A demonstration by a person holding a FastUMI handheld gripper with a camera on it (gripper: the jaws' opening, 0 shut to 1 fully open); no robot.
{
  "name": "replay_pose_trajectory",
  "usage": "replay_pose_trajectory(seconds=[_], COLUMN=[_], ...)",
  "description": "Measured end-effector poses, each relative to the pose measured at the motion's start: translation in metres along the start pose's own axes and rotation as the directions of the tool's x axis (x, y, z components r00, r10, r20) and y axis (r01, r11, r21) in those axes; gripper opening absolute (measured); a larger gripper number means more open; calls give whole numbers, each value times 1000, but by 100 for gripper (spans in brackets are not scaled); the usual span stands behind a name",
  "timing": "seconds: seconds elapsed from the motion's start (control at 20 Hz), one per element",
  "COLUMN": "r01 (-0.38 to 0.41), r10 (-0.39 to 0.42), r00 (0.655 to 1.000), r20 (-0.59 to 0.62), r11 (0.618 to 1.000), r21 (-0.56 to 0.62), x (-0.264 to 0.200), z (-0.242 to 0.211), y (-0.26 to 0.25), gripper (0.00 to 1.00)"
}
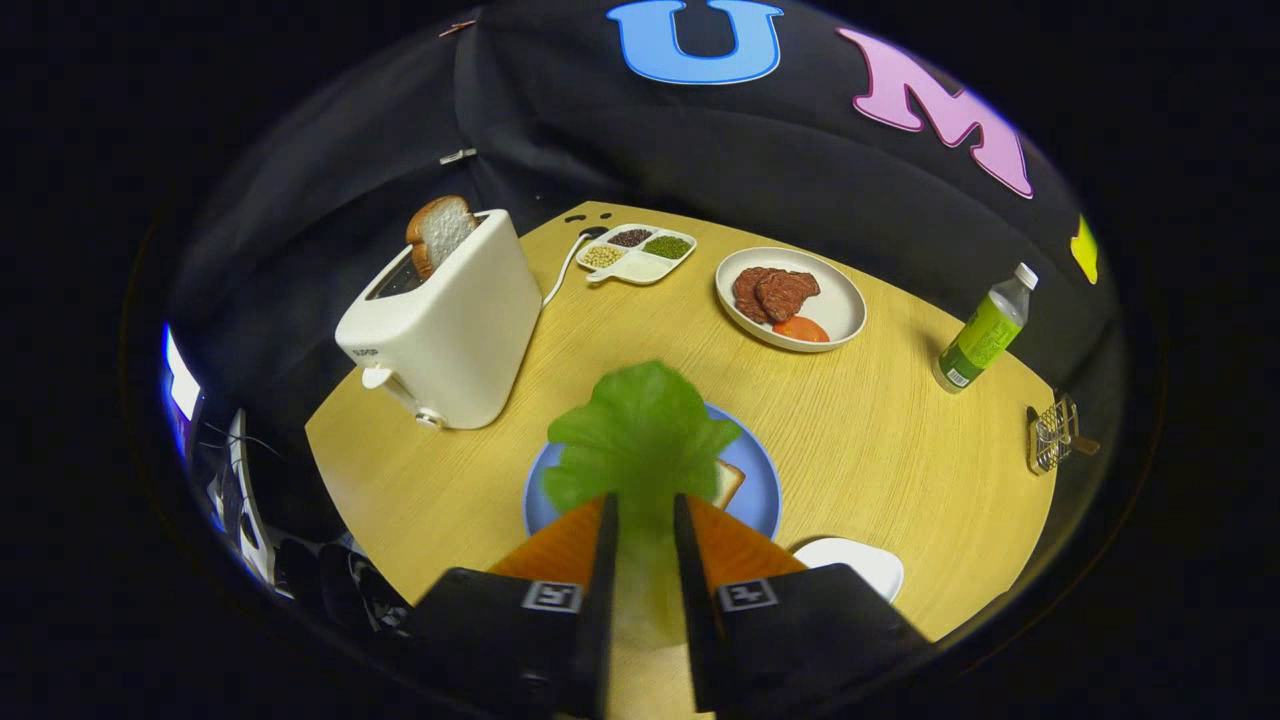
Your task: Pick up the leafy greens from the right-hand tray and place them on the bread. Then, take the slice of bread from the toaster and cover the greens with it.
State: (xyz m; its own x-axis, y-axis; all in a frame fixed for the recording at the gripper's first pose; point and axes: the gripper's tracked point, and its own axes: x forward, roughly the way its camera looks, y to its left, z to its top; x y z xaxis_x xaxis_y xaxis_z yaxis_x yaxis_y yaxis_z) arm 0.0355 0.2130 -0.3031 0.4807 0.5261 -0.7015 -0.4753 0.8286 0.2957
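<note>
Gripper view. The gripper has its two fingers drawn close together, both pressing on the stem end of the leafy greens; the leaf is bright green, ruffled at its edge, fanned out ahead of the fingertips and somewhat blurred; it hangs over the blue plate, where a corner of the bread shows just to the right of the leaf; whether leaf and bread touch cannot be told. The slice of bread stands upright in the slot of the white toaster, pale crumb with a brown crust; small dark lettering on the toaster's end is too small to read. Beyond the plate lie a white divided tray of seeds and beans, and a white dish with brown meat patties and a tomato slice; a green-labelled bottle stands well to the right, its label illegible; a white dish rim lies beside the right finger. The surface is a round, pale wooden table; black cloth walls the booth.
</note>
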Motion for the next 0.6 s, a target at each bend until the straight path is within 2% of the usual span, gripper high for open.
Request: replay_pose_trajectory(seconds=[0.1,0.2,0.45,0.6], r01=[21,29,34,8], r10=[-21,-28,-33,-9], r00=[1000,999,999,997], r20=[11,19,40,74], r11=[1000,1000,999,1000], r21=[-6,-12,-10,11], x=[1,-1,-11,-20], z=[1,2,5,17], y=[-2,-3,-4,6], gripper=[67,77,77,76])
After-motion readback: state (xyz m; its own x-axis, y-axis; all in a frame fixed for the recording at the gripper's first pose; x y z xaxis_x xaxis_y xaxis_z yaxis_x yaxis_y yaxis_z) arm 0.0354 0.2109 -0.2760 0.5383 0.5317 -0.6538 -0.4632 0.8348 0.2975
